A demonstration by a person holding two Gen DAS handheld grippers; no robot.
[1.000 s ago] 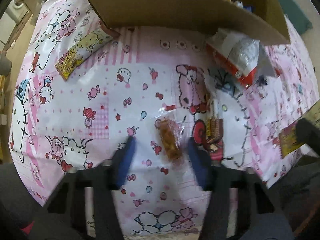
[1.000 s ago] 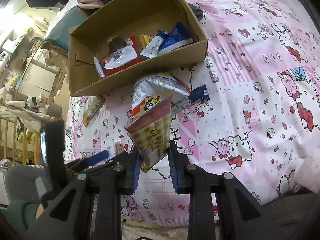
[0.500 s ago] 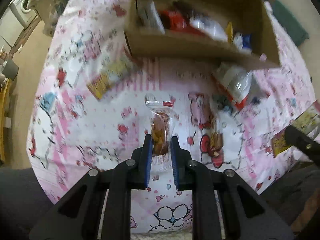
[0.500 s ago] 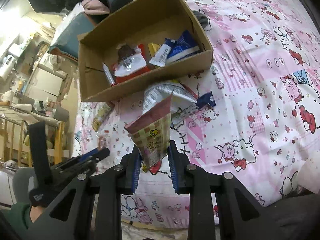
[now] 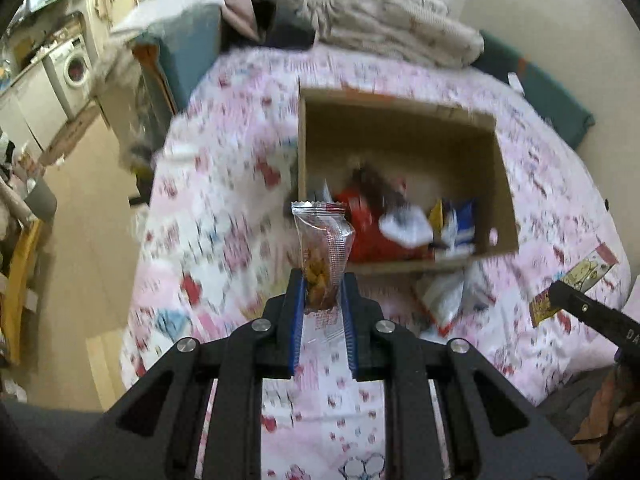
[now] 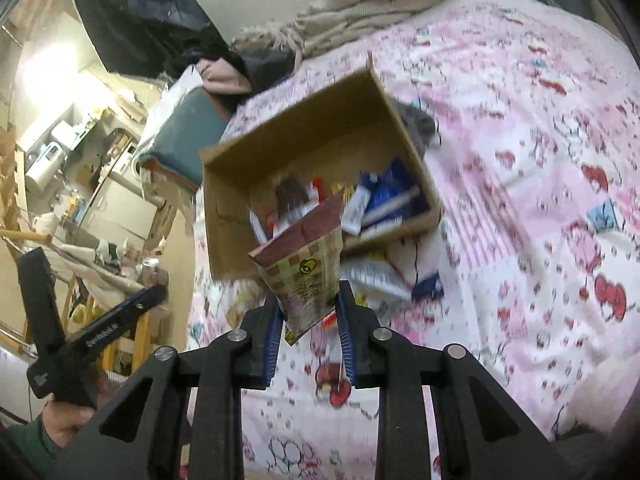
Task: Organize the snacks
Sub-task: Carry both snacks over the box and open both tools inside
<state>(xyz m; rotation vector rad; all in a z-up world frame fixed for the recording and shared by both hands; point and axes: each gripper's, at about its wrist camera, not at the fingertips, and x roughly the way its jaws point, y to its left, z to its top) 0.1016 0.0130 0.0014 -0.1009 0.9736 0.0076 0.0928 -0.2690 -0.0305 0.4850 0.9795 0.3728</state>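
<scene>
jaws clamped — clear packet, checked packet

Both wrist cams angled down, sharing cardboard box view.

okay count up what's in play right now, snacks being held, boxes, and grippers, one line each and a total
Held snacks: 2, the clear packet and the checkered pouch
Cardboard box: 1; the snacks inside are too blurred to count
Grippers: 2, left gripper and right gripper, jaws of each shut on a snack
Total: 5
</scene>
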